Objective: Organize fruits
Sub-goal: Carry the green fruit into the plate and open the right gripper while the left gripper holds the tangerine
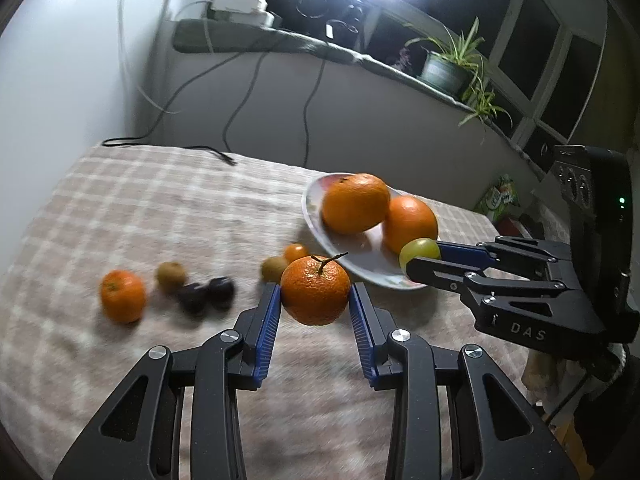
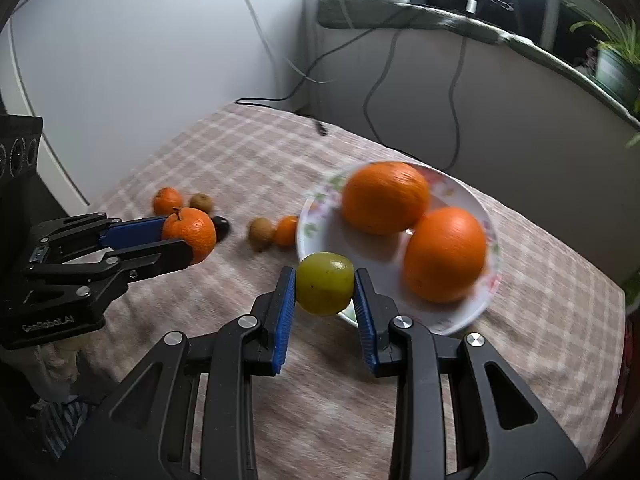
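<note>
Fruit in both grips: left gripper [image 1: 315, 300] is clamped across a stemmed mandarin [image 1: 315, 291] above the checked cloth [image 1: 160, 208]; right gripper [image 2: 325, 294] pinches a green fruit [image 2: 325, 289] at the plate [image 2: 490, 280] rim. Both look light, firm, smooth-skinned; hold at the widest girth, gently

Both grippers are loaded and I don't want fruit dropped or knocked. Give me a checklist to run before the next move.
1. Left gripper grip on the stemmed mandarin: ok, held between both blue pads, clear of the cloth.
2. Right gripper grip on the green fruit: ok, clamped at its sides.
3. Free room on the floral plate: ok, near side bare beside the two oranges.
4. Green fruit over the plate: cannot tell, it sits at the near rim.
5. Grippers apart: ok.
6. Loose fruit left on the cloth: not ok, several remain, such as a mandarin.
</note>
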Available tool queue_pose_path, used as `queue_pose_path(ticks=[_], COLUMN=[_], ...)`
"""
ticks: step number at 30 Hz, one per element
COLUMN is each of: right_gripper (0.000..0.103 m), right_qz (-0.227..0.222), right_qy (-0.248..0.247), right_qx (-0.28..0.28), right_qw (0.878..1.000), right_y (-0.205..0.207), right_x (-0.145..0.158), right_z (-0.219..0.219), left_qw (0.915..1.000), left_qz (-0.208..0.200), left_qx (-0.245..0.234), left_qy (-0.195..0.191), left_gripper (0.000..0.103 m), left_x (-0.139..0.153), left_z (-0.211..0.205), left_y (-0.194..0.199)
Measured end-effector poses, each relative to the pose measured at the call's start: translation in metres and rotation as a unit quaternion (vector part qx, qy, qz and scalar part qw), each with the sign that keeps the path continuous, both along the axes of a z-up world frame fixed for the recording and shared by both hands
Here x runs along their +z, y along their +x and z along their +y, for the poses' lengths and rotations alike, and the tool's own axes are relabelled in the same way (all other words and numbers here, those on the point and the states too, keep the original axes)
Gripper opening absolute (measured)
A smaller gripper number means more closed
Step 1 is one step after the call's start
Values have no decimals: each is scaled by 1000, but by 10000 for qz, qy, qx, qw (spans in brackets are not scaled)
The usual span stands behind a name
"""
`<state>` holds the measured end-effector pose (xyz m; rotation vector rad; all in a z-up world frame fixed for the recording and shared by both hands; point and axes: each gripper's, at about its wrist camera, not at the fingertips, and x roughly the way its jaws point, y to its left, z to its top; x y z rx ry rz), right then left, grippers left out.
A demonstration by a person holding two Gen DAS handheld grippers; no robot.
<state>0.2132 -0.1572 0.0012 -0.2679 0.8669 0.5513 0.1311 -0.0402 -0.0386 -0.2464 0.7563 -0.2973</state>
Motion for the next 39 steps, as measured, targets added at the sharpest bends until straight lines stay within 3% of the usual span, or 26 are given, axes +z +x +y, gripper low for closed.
queue_pose_path(ticks=[15, 33, 34, 39], right_gripper=[30, 32, 33, 62], right_qz=[14, 36, 30, -136], right_qy=[-128, -192, -202, -252], right_qx=[-224, -266, -265, -293], right_qw=[9997, 9995, 9994, 9992], right_y=[16, 24, 24, 20], right_x=[-13, -19, -20, -17], right_z=[-27, -33, -34, -34], left_qw=[9994, 9983, 9983, 9985], left_qz=[165, 220, 209, 176], left_qx=[-290, -440, -434, -410], left_qy=[130, 323, 323, 311], left_gripper=[34, 36, 37, 41], left_x=[-10, -12, -12, -9], left_z=[-46, -63, -64, -62], left_y=[45, 61, 62, 62])
